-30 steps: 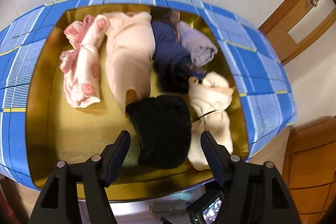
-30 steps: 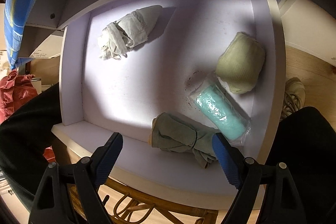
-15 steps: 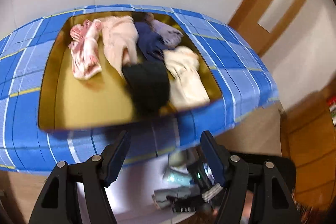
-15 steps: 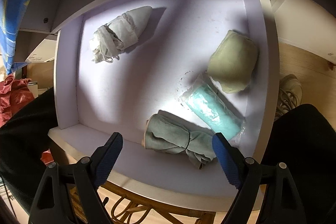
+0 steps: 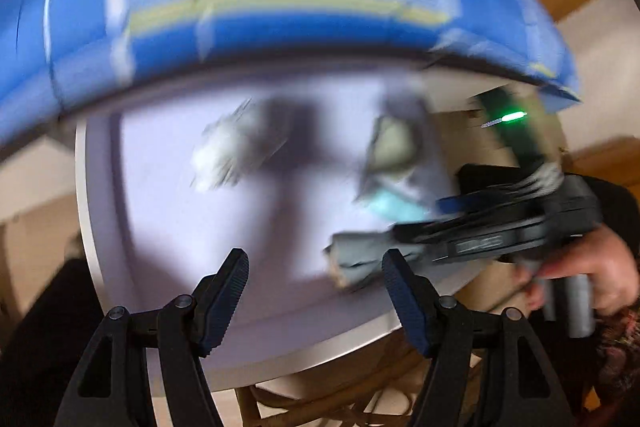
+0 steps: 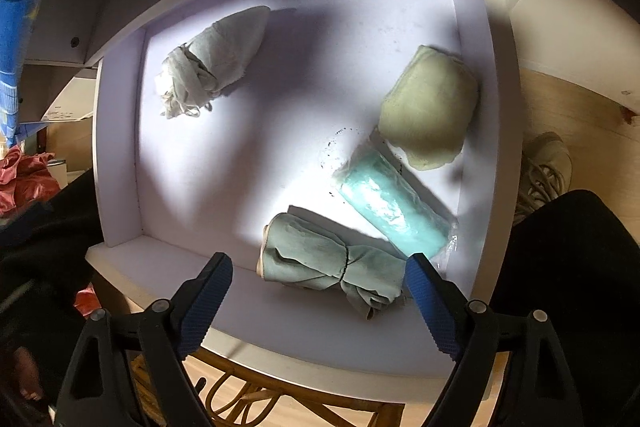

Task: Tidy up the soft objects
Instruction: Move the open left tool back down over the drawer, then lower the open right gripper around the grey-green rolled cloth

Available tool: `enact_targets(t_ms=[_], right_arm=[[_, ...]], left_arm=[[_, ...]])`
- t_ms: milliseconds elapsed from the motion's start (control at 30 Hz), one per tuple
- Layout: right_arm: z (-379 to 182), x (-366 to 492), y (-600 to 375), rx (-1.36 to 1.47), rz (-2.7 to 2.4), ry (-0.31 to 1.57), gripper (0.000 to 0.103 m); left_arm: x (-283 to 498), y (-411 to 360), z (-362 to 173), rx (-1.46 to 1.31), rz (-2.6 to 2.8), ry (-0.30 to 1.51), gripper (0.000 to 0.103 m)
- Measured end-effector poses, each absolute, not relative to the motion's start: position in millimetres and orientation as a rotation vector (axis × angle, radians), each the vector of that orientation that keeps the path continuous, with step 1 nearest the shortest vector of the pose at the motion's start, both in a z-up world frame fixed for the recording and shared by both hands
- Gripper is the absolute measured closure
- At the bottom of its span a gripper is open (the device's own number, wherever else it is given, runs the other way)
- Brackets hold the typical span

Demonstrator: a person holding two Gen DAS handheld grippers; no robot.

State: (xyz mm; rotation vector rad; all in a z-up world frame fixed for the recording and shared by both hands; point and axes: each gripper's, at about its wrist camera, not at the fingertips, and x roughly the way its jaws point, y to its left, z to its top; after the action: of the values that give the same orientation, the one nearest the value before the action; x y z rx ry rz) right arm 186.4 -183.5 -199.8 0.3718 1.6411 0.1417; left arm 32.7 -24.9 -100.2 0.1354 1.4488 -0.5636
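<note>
Four soft things lie in a white drawer [image 6: 120, 155] with smooth flat walls. In the right wrist view, a pale grey cloth bundle [image 6: 212, 63] sits at the upper left of the drawer floor; it is wrinkly, pointed at one end and tied in a knot at the other. A yellow-green folded cloth [image 6: 430, 107] sits at the right, puffy and rounded, close to the right wall. Just below it lies a mint roll [image 6: 392, 209] in shiny, crinkly clear plastic, long like a tube and tilted. A grey-green rolled cloth [image 6: 332, 263] lies at the lower middle, by the front wall; it looks soft and creased, pinched in the middle, and its right end touches the mint roll.

The right tongs [image 6: 320, 291] hang above the grey-green rolled cloth with their blue ribbed pads spread wide. The pads do not press on anything.

The left wrist view is very blurry. The left tongs [image 5: 314, 287] stand partly apart, with nothing between the dark ribbed pads. Beyond them is the same white drawer, with the pale grey cloth bundle at the upper middle as a fuzzy blob. A big blue box [image 5: 280, 7] with a yellow stripe curves across the top of the frame. At the right edge a hand [image 5: 592, 275] grips the other black tool.
</note>
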Motion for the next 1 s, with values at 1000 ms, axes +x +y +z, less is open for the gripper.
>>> enact_targets(t_ms=[1000], right_arm=[[-271, 177, -122, -0.113, 0.265, 1.880, 0.014]], left_arm=[[45, 42, -183, -0.064, -0.264, 1.631, 0.033]])
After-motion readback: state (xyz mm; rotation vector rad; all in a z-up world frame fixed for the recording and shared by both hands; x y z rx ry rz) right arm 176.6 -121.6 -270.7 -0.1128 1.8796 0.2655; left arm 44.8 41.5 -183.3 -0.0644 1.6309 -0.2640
